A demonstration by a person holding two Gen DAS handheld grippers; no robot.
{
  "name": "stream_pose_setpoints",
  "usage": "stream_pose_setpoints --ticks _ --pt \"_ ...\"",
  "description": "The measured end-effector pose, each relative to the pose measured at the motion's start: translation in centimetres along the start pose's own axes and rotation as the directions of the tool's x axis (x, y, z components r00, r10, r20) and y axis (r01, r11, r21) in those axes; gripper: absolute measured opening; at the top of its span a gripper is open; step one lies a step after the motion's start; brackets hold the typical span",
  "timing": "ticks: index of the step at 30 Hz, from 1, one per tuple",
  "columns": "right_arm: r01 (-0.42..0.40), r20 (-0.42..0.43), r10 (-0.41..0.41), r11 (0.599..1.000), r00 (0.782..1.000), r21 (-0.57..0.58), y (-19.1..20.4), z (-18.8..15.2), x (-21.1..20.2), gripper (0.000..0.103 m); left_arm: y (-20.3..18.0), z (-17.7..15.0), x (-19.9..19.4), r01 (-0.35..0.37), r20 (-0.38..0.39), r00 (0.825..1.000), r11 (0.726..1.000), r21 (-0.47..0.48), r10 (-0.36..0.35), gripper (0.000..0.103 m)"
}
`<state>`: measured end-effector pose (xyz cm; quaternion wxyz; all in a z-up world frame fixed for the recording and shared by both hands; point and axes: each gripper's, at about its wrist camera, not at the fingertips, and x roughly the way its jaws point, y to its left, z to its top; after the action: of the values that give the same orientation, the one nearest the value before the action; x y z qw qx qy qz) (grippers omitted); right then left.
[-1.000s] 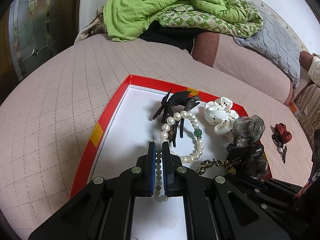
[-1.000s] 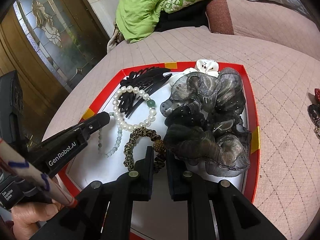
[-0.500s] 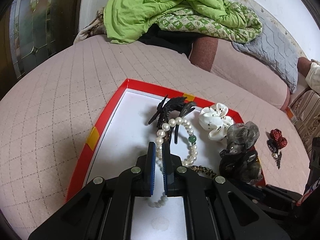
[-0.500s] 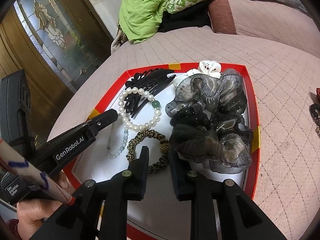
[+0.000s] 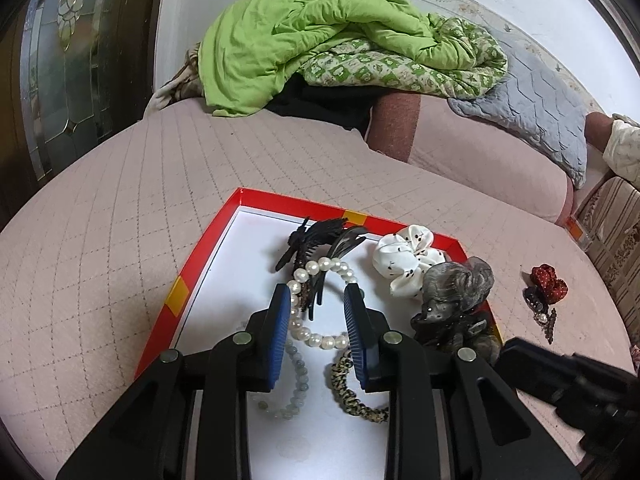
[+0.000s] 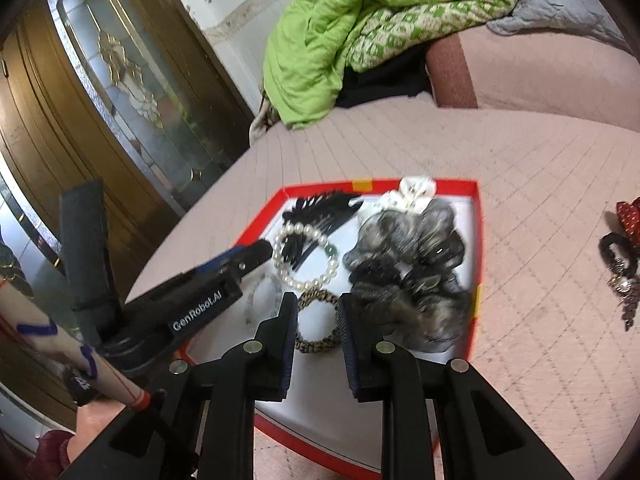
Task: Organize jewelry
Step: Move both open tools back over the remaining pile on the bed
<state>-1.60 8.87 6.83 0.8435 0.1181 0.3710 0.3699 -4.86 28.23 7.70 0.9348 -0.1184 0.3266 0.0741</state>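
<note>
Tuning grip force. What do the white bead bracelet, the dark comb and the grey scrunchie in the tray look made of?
White bead bracelet: glossy round beads, pearl or imitation, cannot tell which; one green bead. Dark comb: hard black plastic by its look, thin stiff teeth with a dull sheen. Grey scrunchie: sheer, gauzy fabric, gathered in soft ruffles.

My left gripper [image 5: 318, 320] is opening above the red-rimmed tray [image 5: 200, 256], its 2 blue pads clear of the pearl bracelet [image 5: 316, 308]; the pale bead bracelet [image 5: 294, 384] apparently lies free beneath.
</note>
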Motion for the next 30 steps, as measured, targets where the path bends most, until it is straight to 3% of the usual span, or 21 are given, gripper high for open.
stream_pose_setpoints --ticks 7,12,22,26,30 --pt "0.06 0.049 -0.062 0.997 0.997 0.046 -3.6 0.8 -3.0 0.023 -1.6 -0.1 -0.4 0.001 0.013 1.0 0.999 0.034 -0.002 0.026" --pt "0.149 0.079 -0.16 0.98 0.984 0.133 -8.2 1.1 -5.8 0.023 -3.1 -0.3 -0.8 0.016 0.024 1.0 0.998 0.058 -0.017 0.026" --pt "0.229 0.099 -0.283 0.902 0.954 0.366 -17.9 0.5 -11.3 0.023 -7.0 -0.8 -2.4 0.052 0.064 0.996 0.994 0.095 -0.058 0.027" --pt "0.253 0.107 -0.327 0.868 0.939 0.427 -20.9 -0.4 -14.0 0.025 -10.0 -1.3 -4.3 0.101 0.094 0.989 0.987 0.125 -0.113 0.027" --pt "0.266 0.091 -0.351 0.832 0.932 0.486 -23.7 -1.5 -15.4 0.026 -13.9 -1.8 -5.2 0.171 0.073 0.98 0.967 0.188 -0.187 0.03"
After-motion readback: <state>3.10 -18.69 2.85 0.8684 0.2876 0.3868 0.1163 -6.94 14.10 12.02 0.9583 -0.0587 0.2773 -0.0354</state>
